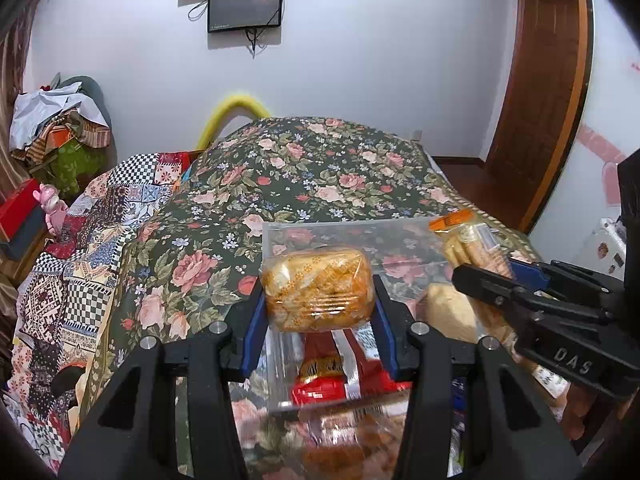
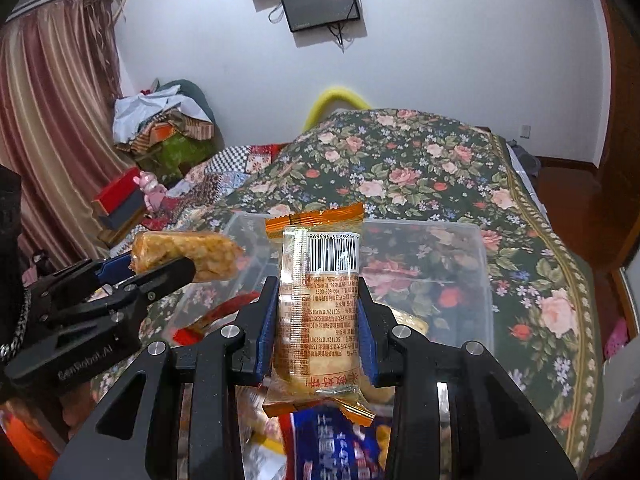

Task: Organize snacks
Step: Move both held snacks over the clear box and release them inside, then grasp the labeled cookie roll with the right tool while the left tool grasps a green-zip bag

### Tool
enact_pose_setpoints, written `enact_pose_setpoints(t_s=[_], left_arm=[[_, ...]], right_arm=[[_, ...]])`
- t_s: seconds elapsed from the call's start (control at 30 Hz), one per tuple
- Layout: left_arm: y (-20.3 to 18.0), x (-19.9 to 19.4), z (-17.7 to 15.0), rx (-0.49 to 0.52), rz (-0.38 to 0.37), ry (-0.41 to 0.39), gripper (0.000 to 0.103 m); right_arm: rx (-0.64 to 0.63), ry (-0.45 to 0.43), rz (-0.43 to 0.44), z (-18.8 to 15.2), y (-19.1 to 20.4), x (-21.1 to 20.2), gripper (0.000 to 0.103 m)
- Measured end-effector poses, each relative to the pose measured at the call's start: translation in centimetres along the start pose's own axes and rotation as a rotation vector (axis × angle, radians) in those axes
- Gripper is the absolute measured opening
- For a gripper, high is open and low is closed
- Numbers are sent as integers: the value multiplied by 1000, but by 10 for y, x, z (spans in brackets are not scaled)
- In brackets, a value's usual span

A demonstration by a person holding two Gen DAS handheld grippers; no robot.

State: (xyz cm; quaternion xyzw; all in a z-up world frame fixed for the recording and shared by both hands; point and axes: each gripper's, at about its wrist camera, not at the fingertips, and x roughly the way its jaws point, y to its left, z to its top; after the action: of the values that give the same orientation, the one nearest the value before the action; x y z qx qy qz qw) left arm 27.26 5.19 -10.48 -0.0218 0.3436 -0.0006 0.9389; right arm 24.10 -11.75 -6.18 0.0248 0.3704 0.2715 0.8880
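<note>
The bed (image 1: 320, 168) under its flowered cover fills the middle of both my views, with a patchwork quilt (image 1: 80, 240) spread at nine o'clock of it in my left camera. On the cover sits a clear plastic box (image 2: 472, 264), its far rim running across the centre of my right view and its walls see-through. Inside it, at six o'clock in my left view, lies a red packet (image 1: 324, 376), and more packets blur together along the bottom edge nearest me.

My left gripper (image 1: 318, 292) is clamped on a clear bag of orange-yellow puffed snack (image 1: 316, 288), both blue pads pressed flat on its sides, held above the box at the near-left part of it. From my right camera that same bag (image 2: 184, 254) shows at nine o'clock.

My right gripper (image 2: 318, 320) is clamped on a long biscuit packet (image 2: 316, 304) with orange crimped ends, standing upright, barcode at its top, also above the box. In my left view that packet (image 1: 472, 244) juts up at three o'clock, well apart from the snack bag.
</note>
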Motion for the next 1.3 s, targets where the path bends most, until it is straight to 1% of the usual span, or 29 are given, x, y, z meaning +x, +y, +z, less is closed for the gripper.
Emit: enact_pose_setpoints(t_s=[0.17,0.33,0.43,0.57,0.63,0.7,0.8,0.9,1.0,1.17,1.3], left_arm=[[0,23,0,-2,8,37,47],[-6,40,-5,23,23,73,47],[-8,45,-9,21,39,88,47],[-4,47,-13,1,31,114,47],[-3,46,-14,-4,32,119,48],[-1,43,-15,-10,28,121,50],[1,32,-15,-16,19,105,53],[1,17,-13,-16,17,77,61],[0,1,-12,-7,21,55,66],[-1,-21,-16,0,14,47,68],[-1,-37,-26,-2,4,62,71]], right_arm=[[17,44,-14,2,-5,23,32],[16,96,-24,-2,-7,38,32],[6,118,-26,-6,-5,43,32],[9,131,-38,-7,-5,44,34],[7,135,-40,-8,-5,43,37],[-2,129,-44,-8,-4,39,44],[-27,115,-59,-8,-2,31,48],[-41,102,-54,-8,0,20,49],[-50,83,-52,-10,0,4,50],[-60,51,-59,-14,-4,-24,50],[-69,31,-83,-22,-12,-46,51]])
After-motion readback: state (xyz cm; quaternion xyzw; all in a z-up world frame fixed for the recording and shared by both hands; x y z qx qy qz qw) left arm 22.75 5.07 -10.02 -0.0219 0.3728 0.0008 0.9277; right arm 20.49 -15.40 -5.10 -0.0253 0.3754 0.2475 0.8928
